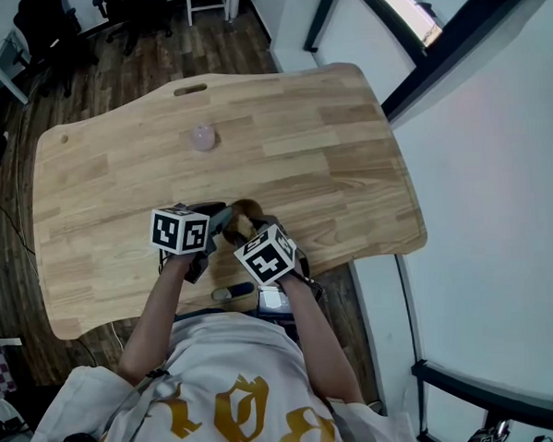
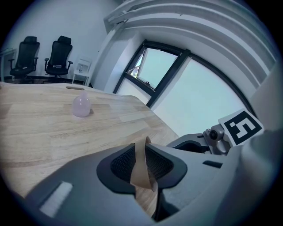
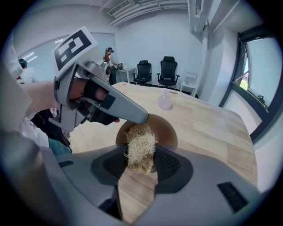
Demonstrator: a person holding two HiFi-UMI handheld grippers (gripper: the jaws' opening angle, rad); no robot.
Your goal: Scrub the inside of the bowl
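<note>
Item 1, left gripper [image 2: 142, 170]: I am holding it with its jaws closed on the rim of the bowl [image 3: 167, 127]. The thin brown wall is standing edgewise between the two black pads [image 2: 121, 163].

Item 2, right gripper [image 3: 140, 164]: its jaws are clamping a scrubber [image 3: 140, 148], a pale tuft of straw-like fibres. The tuft is sticking out past the jaw tips toward the bowl.

Item 3, bowl: brown and round. It is sitting just ahead of the right gripper's jaws, tipped so that its opening is facing that gripper. The left gripper's tip is biting the rim on the side to the right gripper's left. The scrubber's far end is showing against the bowl's inside. I cannot tell whether it is touching.

Item 4, table [image 1: 328, 139]: pale wood, lying under both grippers. I am working over its near edge, close to my body.

Item 5, pink object [image 2: 82, 106]: small, pale and rounded. It is standing on the table well ahead of both grippers, apart from the bowl.

Item 6, chairs [image 2: 57, 55]: two, black, standing far beyond the table ahead of the left gripper.

Item 7, marker cubes [image 1: 180, 230]: one is riding on each gripper, the two nearly side by side in the head view.
</note>
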